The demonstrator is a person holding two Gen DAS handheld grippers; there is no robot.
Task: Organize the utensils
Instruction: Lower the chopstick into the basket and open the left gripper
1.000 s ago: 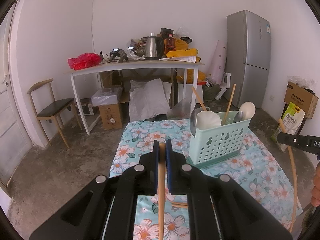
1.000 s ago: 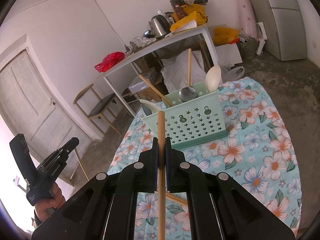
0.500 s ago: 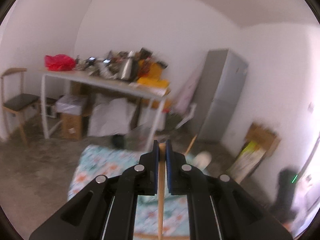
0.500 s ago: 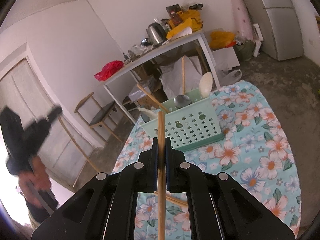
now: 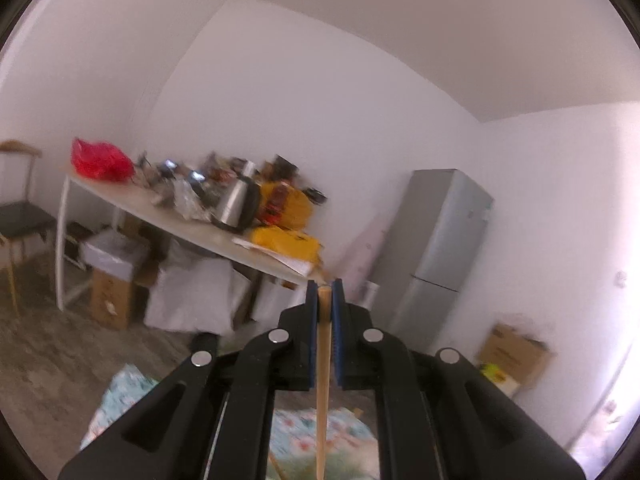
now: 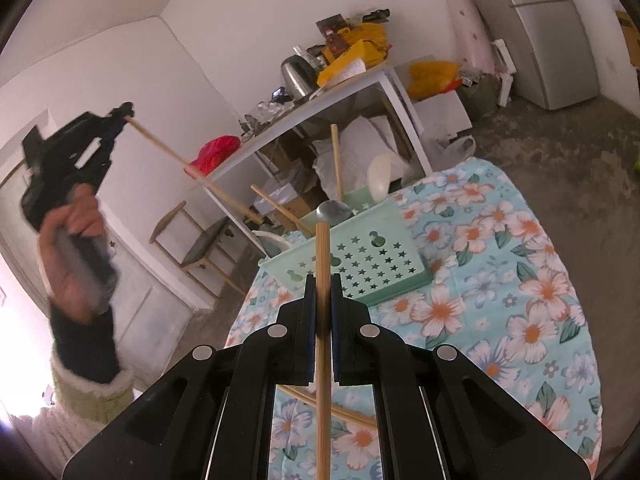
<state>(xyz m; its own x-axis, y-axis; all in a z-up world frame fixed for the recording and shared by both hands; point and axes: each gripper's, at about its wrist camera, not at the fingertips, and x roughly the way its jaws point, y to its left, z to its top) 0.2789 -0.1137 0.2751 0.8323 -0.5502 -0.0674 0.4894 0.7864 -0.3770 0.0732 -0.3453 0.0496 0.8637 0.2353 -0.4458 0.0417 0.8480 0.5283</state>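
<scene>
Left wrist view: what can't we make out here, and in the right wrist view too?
- Left wrist: green basket out of frame, camera tilted up at the wall; shelf clutter blurred.
- Left wrist: left gripper hides most of the chopstick.
- Right wrist: green basket contents partly hidden by its wall.
- Right wrist: right gripper covers the loose chopsticks.

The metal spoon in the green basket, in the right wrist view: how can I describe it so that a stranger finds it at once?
Find the floral tablecloth, then the mint green basket with star-shaped holes standing on it. The metal spoon stands inside, bowl up, near the middle of the far side. It is the only grey, shiny piece there; its neighbours are a pale white spoon and wooden chopsticks.
</scene>
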